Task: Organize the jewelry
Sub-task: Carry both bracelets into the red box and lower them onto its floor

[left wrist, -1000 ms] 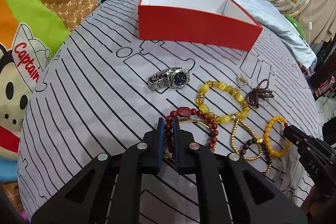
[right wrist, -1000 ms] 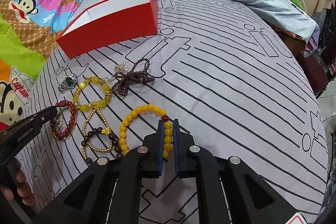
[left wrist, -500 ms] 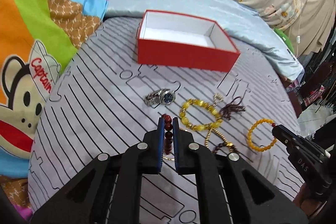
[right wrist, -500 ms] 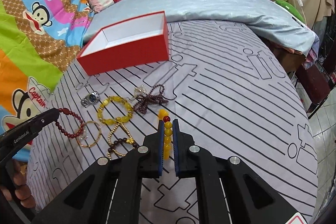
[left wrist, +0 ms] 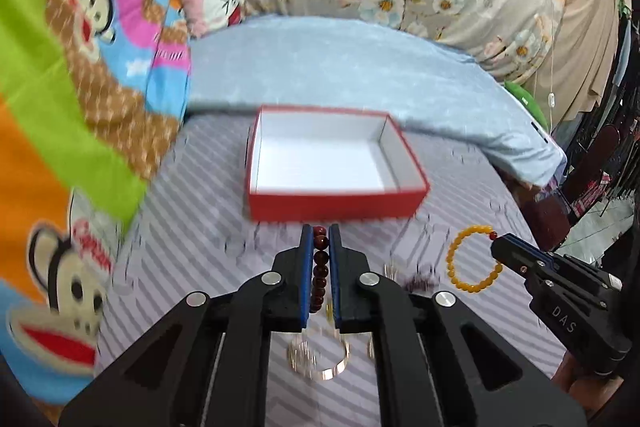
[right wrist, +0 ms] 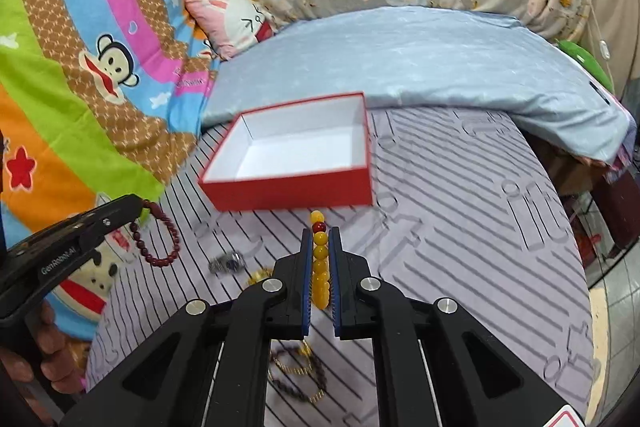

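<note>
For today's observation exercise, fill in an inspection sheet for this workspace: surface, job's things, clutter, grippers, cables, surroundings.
Surface: striped bedsheet.
Job's things: open red box, nothing seen inside; watch and gold bangle lie on the sheet.
Clutter: nothing seen.
Grippers: left gripper shut on red bead bracelet; right gripper shut on yellow bead bracelet; both bracelets hang clear of the sheet.
Cables: white cord hanging far right.
Surroundings: blue quilt, cartoon blanket.

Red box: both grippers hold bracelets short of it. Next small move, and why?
Probably carry both forward over the red box. The left gripper clamps the dark red bead bracelet, the right gripper the yellow bead bracelet; both hang clear of the bedsheet, and the box interior looks empty.
</note>
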A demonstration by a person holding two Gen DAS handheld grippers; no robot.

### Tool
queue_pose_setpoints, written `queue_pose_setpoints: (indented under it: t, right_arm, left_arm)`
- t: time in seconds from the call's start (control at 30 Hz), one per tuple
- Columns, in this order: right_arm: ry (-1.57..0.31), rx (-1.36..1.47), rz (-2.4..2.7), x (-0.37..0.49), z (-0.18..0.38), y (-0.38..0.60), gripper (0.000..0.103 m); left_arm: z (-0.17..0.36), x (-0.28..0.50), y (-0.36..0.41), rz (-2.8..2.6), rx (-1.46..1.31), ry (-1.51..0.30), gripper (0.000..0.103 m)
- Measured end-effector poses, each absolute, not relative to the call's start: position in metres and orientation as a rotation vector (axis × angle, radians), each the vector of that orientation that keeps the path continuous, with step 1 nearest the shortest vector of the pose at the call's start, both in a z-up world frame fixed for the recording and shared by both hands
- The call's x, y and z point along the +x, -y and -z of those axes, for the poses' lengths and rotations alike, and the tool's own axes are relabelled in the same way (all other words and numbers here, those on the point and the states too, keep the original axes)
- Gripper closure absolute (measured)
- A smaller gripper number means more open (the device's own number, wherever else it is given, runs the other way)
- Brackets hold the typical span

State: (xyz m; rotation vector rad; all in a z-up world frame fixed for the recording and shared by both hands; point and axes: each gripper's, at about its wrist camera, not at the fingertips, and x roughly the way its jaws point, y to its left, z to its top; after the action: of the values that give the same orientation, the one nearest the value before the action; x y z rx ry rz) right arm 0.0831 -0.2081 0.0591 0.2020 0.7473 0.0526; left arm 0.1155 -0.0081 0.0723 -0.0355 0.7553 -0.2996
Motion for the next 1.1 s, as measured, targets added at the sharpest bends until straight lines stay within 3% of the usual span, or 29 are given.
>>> queue_pose_setpoints:
  t: [0.23,0.53,1.03,1.1]
  right_arm:
    - [-0.738,0.175,-0.076,0.171,-0.077,0.198,0.096]
    - [-0.790,0.151,-0.048,0.277,-0.056,0.201,0.096]
    - [-0.877,0.085,-0.024,0.331,-0.006,0.195,0.096]
    - [-0.870,0.076,-0.015,0.330,-0.006,0.194,0.087]
  left_arm:
    - [-0.084,0.197,0.028,0.249,0.031,-0.714,0.096]
    - [-0.052,0.303,0.042,0.164,0.058,-0.772,0.096]
    - [0.000,0.367,0.055,0.115,0.098,-0.854,0.095]
    - [0.001,0.367,0.055,0.101,0.099,-0.848,0.094]
